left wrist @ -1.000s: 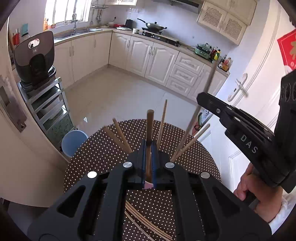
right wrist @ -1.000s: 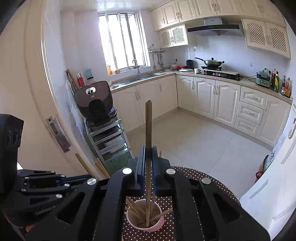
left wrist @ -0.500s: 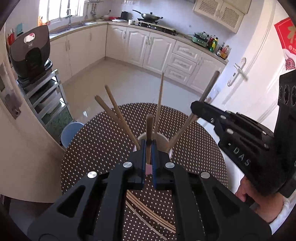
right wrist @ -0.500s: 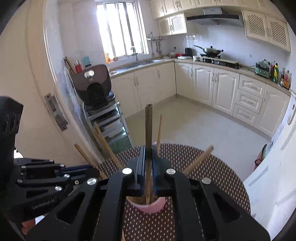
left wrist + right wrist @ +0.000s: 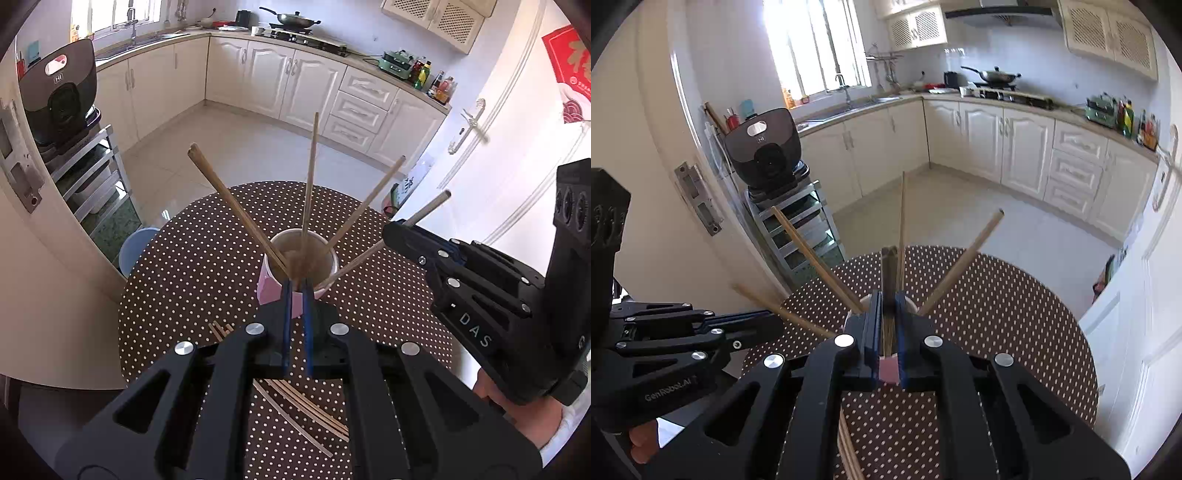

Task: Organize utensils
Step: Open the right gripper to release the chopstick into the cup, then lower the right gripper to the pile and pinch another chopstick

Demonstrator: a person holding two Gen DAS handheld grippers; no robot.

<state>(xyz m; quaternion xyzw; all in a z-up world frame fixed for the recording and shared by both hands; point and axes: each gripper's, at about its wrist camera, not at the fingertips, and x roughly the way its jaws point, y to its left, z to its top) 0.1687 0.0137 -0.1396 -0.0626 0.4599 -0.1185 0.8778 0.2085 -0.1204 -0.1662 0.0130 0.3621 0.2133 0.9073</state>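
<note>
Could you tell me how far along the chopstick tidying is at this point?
Partly done: several chopsticks already stand fanned in the pink cup. In hand: the right gripper is shut on one chopstick whose lower end is in the cup; the left gripper is open and empty just above the cup's rim. Left: a loose bundle of chopsticks lies on the dotted table.
</note>
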